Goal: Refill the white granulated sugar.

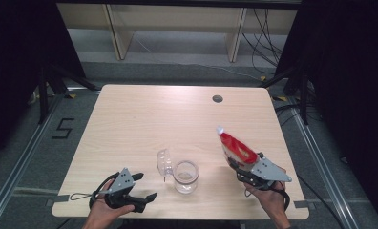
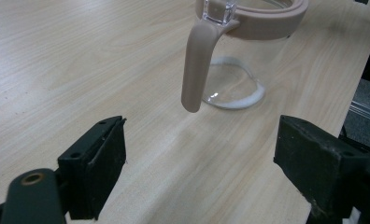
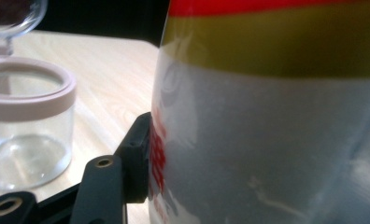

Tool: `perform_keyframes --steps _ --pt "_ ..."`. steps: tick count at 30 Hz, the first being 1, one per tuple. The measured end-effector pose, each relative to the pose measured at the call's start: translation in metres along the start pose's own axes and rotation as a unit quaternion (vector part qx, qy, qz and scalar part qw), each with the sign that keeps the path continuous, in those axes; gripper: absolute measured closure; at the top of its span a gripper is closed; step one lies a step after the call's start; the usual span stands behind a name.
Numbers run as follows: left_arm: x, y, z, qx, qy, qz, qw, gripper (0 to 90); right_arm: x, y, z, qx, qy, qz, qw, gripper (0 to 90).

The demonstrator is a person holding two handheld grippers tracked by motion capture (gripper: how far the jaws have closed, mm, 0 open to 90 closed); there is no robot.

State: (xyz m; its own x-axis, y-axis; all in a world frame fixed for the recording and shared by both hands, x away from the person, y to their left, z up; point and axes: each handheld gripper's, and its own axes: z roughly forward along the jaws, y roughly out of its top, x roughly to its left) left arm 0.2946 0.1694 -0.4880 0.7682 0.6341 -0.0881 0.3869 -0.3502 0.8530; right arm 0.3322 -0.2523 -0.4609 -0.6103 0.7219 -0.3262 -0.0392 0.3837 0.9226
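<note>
Where grey floor point(image 1: 29, 157) surrounds it—pale wood table point(image 1: 144, 119), dark curtains point(image 1: 15, 57).

Table point(image 1: 130, 124): pale wood-grain, matt. Jar point(image 1: 185, 176): clear, glossy; pink matt rim. Bag point(image 1: 237, 149): shiny plastic. Jaws: matt black.

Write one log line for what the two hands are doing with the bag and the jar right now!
left gripper: open, on table beside jar | right gripper: shut on red-and-white bag, raised, tilted | glass jar: upright, lid flipped open
</note>
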Motion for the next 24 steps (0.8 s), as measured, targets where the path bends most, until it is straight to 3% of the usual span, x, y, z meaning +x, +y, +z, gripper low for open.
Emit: perform_keyframes --steps 1,2,6,9,10,13,18,21,22,24 --pt "0.002 0.000 -0.001 0.001 0.000 0.006 1.0000 16.2 0.001 0.003 0.000 0.004 0.005 -0.015 0.9999 45.7" --pt "0.003 0.000 -0.002 0.005 0.007 0.004 1.0000 16.2 0.004 0.005 -0.002 0.015 0.012 -0.014 0.9997 45.7" --pt "0.004 -0.001 -0.003 -0.001 0.009 -0.002 1.0000 16.1 0.010 0.013 -0.002 0.021 0.030 -0.056 0.9978 45.8" --pt "0.006 0.000 -0.003 0.006 0.009 0.016 0.9998 16.1 0.015 0.017 -0.002 0.034 0.037 -0.075 0.9959 45.8" --pt "0.003 -0.001 -0.002 0.004 0.006 0.000 1.0000 16.1 0.017 0.019 -0.002 0.035 0.042 -0.088 0.9946 45.9" --pt "0.003 -0.001 -0.002 0.004 0.009 0.001 1.0000 16.1 0.023 0.025 -0.001 0.039 0.052 -0.110 0.9917 45.9" --pt "0.002 -0.002 -0.001 0.000 0.005 0.000 1.0000 16.1 0.031 0.035 0.001 0.056 0.054 -0.170 0.9823 46.0" --pt "0.002 -0.002 -0.001 0.005 0.004 0.003 1.0000 16.1 0.035 0.039 0.001 0.061 0.056 -0.189 0.9785 46.0" --pt "0.000 -0.002 -0.001 0.007 0.008 0.000 0.9999 16.1 0.035 0.041 0.002 0.062 0.059 -0.210 0.9739 46.1" --pt "0.000 -0.002 -0.001 0.006 0.008 -0.002 1.0000 16.1 0.038 0.043 0.001 0.070 0.054 -0.227 0.9697 46.1"
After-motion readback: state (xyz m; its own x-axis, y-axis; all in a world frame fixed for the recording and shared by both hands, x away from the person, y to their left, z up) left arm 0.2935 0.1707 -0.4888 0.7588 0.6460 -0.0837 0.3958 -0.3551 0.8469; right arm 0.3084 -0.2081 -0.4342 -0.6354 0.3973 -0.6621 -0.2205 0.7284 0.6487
